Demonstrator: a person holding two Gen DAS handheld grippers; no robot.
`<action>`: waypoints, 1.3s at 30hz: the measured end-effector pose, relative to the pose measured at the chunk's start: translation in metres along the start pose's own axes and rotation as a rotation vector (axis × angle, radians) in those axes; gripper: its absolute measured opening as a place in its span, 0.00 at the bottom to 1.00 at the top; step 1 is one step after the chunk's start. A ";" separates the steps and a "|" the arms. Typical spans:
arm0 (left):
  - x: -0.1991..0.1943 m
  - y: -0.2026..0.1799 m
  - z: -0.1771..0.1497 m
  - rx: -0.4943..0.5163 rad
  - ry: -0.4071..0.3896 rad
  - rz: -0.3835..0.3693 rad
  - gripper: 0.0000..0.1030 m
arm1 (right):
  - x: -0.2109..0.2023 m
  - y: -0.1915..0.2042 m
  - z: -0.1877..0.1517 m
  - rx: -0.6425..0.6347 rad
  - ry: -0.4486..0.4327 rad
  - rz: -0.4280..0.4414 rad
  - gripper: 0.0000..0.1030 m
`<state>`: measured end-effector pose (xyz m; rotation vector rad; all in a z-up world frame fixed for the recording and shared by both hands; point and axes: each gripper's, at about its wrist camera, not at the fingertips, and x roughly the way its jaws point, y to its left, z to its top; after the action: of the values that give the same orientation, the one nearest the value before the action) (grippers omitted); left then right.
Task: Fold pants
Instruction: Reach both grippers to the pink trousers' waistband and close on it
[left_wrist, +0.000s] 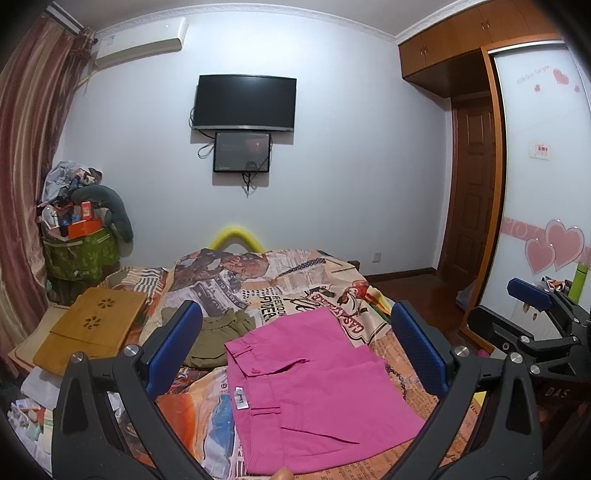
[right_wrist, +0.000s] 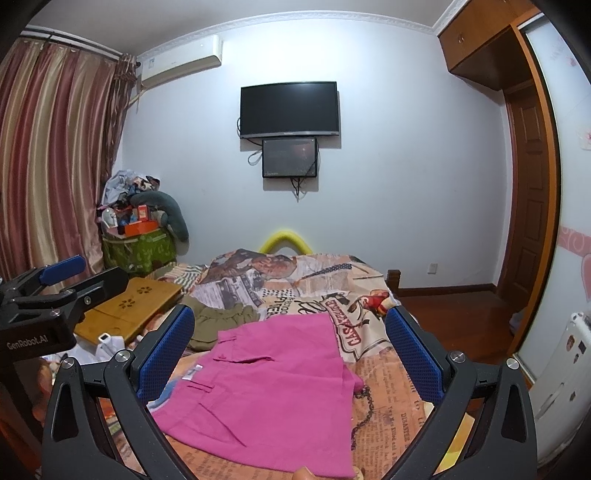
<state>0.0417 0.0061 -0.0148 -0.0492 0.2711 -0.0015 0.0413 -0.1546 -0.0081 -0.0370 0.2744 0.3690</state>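
Observation:
Pink pants (left_wrist: 314, 387) lie folded flat on the printed bedspread (left_wrist: 280, 280), waistband to the left with a white label. They also show in the right wrist view (right_wrist: 280, 384). My left gripper (left_wrist: 295, 343) is open and empty, held above the pants. My right gripper (right_wrist: 291, 350) is open and empty, also above the pants. The right gripper shows at the right edge of the left wrist view (left_wrist: 535, 314). The left gripper shows at the left edge of the right wrist view (right_wrist: 55, 291).
An olive green garment (left_wrist: 218, 339) lies bunched behind the pants. A wooden lap tray (left_wrist: 92, 328) sits at the bed's left. A green bag of clutter (left_wrist: 81, 243) stands by the curtain. Wardrobe (left_wrist: 543, 184) and door (left_wrist: 472, 192) are at right.

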 end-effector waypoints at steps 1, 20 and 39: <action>0.008 0.001 0.000 0.006 0.014 -0.001 1.00 | 0.006 -0.002 -0.001 0.000 0.007 -0.004 1.00; 0.209 0.074 -0.056 -0.058 0.441 0.124 1.00 | 0.144 -0.068 -0.067 -0.035 0.374 -0.058 0.94; 0.308 0.095 -0.119 -0.031 0.738 0.074 0.81 | 0.236 -0.103 -0.102 0.100 0.563 0.089 0.73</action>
<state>0.3065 0.0929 -0.2164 -0.0678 1.0113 0.0592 0.2639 -0.1763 -0.1716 -0.0294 0.8525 0.4284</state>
